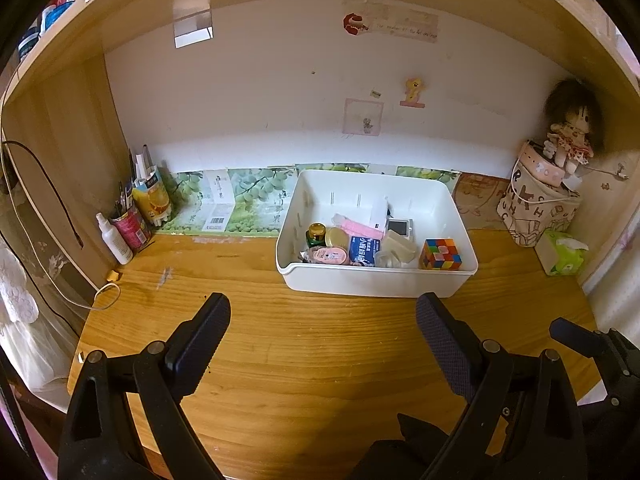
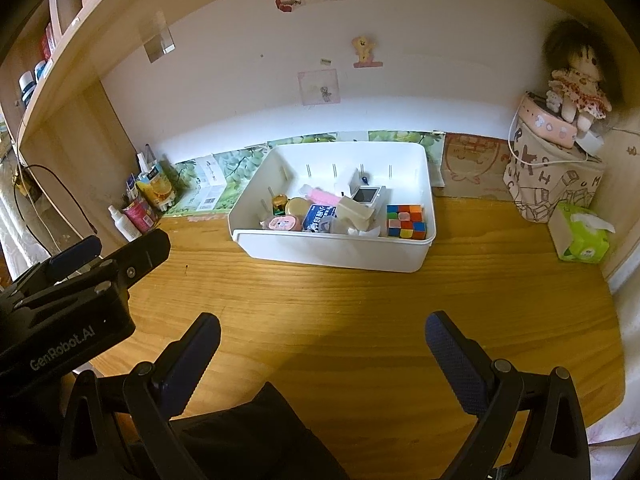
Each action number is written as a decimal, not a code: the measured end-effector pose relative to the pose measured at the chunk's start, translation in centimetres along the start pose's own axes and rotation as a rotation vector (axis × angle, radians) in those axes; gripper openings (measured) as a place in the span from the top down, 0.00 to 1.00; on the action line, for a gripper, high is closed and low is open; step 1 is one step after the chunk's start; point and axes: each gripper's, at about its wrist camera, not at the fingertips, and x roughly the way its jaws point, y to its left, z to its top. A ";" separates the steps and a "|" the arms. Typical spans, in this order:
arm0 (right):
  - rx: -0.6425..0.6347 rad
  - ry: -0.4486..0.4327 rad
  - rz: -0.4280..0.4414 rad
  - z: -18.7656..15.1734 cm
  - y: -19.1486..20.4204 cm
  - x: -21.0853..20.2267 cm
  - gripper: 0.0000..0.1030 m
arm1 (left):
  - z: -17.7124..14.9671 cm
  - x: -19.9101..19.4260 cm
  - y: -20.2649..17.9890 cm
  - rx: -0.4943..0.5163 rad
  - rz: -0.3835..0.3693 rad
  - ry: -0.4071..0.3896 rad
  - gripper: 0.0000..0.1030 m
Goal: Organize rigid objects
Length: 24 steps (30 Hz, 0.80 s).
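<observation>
The small rigid items are lying gathered in the white plastic bin (image 1: 376, 276) toward the back of the wooden desk (image 1: 304, 344); judging by the bare desktop in front, sorting is appearing nearly finished. Inside are sitting a glossy Rubik's cube (image 1: 440, 254), a gold-capped green bottle (image 1: 316, 234), a blue carton (image 1: 362, 250) and a pink case (image 1: 326, 256). The left gripper (image 1: 322, 344) and right gripper (image 2: 322, 354) are hovering above the grained wood, jaws spread apart and holding nothing.

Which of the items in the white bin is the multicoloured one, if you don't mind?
The Rubik's cube in the white bin's front right corner; its neighbours are plainer.
</observation>
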 end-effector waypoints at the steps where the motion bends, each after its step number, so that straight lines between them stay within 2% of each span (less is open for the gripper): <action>1: 0.000 0.000 0.001 0.0 0.0 0.0 0.01 | 0.0 -0.1 0.0 0.001 0.000 -0.002 0.08; 24: -0.009 0.009 0.000 -0.8 0.6 -0.8 0.01 | -0.3 -1.2 0.2 0.011 -0.003 -0.013 0.08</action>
